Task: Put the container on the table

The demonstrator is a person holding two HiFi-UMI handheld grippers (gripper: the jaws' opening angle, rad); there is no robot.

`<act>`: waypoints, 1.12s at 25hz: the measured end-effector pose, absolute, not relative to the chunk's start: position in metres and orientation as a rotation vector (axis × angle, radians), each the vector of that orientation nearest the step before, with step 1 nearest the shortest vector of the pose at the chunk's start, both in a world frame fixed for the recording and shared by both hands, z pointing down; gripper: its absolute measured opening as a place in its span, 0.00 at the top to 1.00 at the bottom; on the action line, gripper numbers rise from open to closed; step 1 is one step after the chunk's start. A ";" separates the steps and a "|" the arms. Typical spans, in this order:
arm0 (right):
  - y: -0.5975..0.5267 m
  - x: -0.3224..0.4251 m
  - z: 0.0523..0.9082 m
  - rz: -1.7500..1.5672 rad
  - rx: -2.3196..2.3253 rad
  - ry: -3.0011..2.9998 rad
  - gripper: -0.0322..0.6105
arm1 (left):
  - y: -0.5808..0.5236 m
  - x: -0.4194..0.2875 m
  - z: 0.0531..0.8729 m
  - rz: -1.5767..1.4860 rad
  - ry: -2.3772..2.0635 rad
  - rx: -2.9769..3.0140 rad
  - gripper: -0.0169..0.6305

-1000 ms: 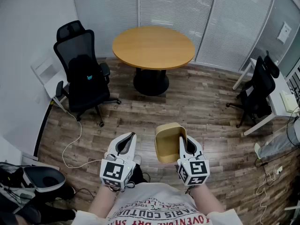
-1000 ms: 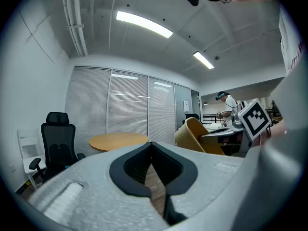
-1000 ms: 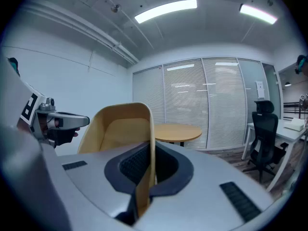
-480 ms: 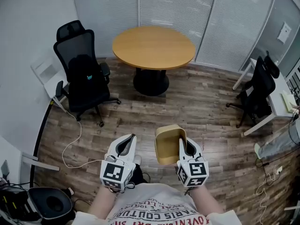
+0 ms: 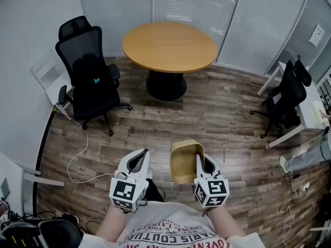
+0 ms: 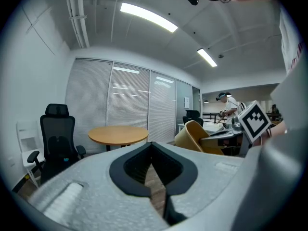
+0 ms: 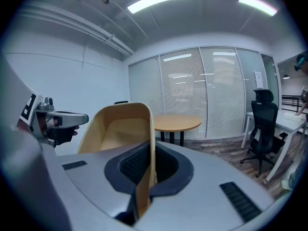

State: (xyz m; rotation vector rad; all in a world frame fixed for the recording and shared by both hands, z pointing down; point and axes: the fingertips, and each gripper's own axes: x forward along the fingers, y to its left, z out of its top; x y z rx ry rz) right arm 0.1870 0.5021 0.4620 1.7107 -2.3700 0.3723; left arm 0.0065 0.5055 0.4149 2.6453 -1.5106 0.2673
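Note:
A tan open container (image 5: 184,160) hangs in the air over the wooden floor, its right wall pinched in my right gripper (image 5: 199,161). The right gripper view shows that wall (image 7: 147,167) clamped between the jaws, the container's hollow facing left. My left gripper (image 5: 140,158) is beside it, jaws together with nothing in them; its own view shows the container (image 6: 195,137) off to the right. The round wooden table (image 5: 169,46) stands ahead on a black pedestal, its top bare, also visible as table (image 7: 177,122) and table (image 6: 118,134).
A black office chair (image 5: 89,78) stands left of the table, with a cable on the floor near it. Another black chair (image 5: 284,100) and a white desk (image 5: 309,111) are at the right. Glass walls with blinds close the room behind the table.
The view has shifted slightly forward: table and chairs sit a little differently in frame. The container stays in my right gripper. A dark object at lower left has slid down toward the corner.

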 end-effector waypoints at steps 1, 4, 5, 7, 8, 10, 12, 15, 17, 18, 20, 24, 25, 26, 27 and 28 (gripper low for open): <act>0.497 0.185 0.464 0.381 1.711 -2.364 0.93 | 0.499 0.004 0.416 0.268 -1.506 2.644 0.98; 0.477 0.178 0.466 0.394 1.717 -2.352 0.93 | 0.476 -0.004 0.417 0.261 -1.494 2.648 0.98; 0.468 0.174 0.466 0.395 1.720 -2.347 0.93 | 0.466 -0.008 0.416 0.258 -1.490 2.651 0.98; 0.447 0.166 0.466 0.395 1.729 -2.337 0.93 | 0.444 -0.017 0.414 0.253 -1.478 2.658 0.98; 0.436 0.161 0.465 0.396 1.734 -2.331 0.93 | 0.432 -0.022 0.413 0.249 -1.470 2.663 0.98; 0.413 0.150 0.463 0.398 1.743 -2.319 0.93 | 0.407 -0.033 0.411 0.238 -1.456 2.673 0.98; 0.388 0.139 0.462 0.400 1.751 -2.308 0.93 | 0.380 -0.045 0.408 0.227 -1.446 2.679 0.98; 0.350 0.119 0.460 0.410 1.772 -2.293 0.93 | 0.341 -0.069 0.405 0.217 -1.435 2.683 0.98; 0.328 0.105 0.460 0.427 1.789 -2.284 0.93 | 0.319 -0.085 0.404 0.220 -1.427 2.686 0.98; 0.318 0.099 0.459 0.434 1.797 -2.280 0.93 | 0.310 -0.092 0.404 0.223 -1.419 2.690 0.98; 0.299 0.088 0.456 0.436 1.809 -2.277 0.93 | 0.293 -0.104 0.401 0.226 -1.407 2.703 0.98; 0.270 0.071 0.454 0.437 1.806 -2.279 0.93 | 0.267 -0.123 0.401 0.224 -1.411 2.698 0.98; 0.264 0.069 0.455 0.441 1.804 -2.278 0.93 | 0.263 -0.126 0.402 0.223 -1.412 2.694 0.98; 0.259 0.068 0.458 0.448 1.803 -2.275 0.93 | 0.260 -0.128 0.404 0.224 -1.413 2.690 0.98; 0.252 0.068 0.460 0.457 1.800 -2.275 0.93 | 0.256 -0.129 0.406 0.227 -1.417 2.686 0.98; 0.245 0.067 0.463 0.466 1.795 -2.278 0.93 | 0.251 -0.131 0.408 0.229 -1.424 2.679 0.98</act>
